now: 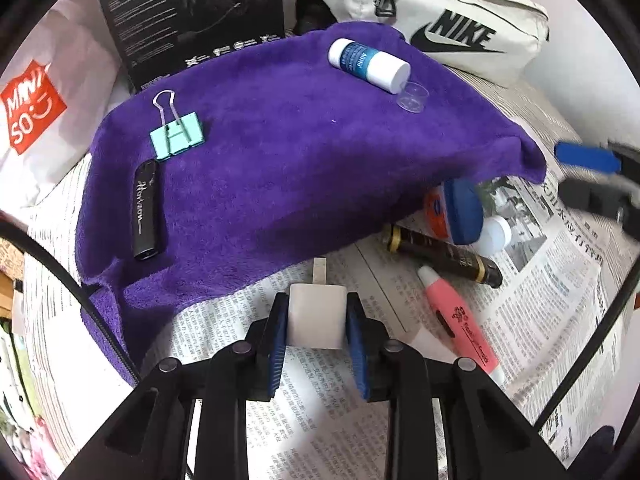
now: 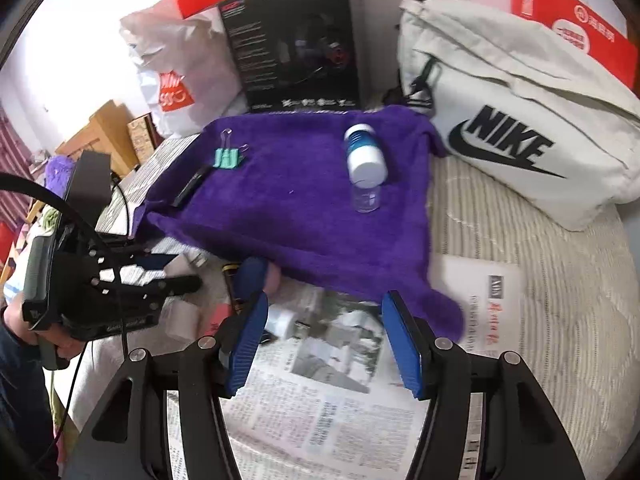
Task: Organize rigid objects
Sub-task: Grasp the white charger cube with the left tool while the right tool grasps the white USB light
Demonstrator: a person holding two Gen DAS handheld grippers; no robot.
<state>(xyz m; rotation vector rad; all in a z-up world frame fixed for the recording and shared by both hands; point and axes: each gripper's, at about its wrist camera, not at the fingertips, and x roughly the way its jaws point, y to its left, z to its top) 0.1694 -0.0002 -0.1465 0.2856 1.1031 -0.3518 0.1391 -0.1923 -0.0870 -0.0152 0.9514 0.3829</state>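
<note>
My left gripper (image 1: 317, 320) is shut on a white charger cube (image 1: 317, 314), its metal prong pointing away, just above the newspaper (image 1: 320, 400). A purple towel (image 1: 300, 160) beyond it carries a teal binder clip (image 1: 178, 136), a black tube (image 1: 146, 210), a white-and-blue bottle (image 1: 368, 64) and a clear cap (image 1: 412, 96). A pink highlighter (image 1: 460, 324), a dark pen (image 1: 444, 256), a blue-lidded jar (image 1: 460, 210) and a small white bottle (image 1: 496, 234) lie on the paper. My right gripper (image 2: 324, 332) stands open with nothing in it, over the paper at the towel's (image 2: 300, 200) near edge.
A white Nike bag (image 2: 520, 132) lies at the back right, with a black product box (image 2: 296, 44) and a white Miniso bag (image 2: 176, 80) behind the towel. A red box (image 2: 572, 20) sits on the Nike bag. A person's hand (image 2: 24, 324) holds the left gripper.
</note>
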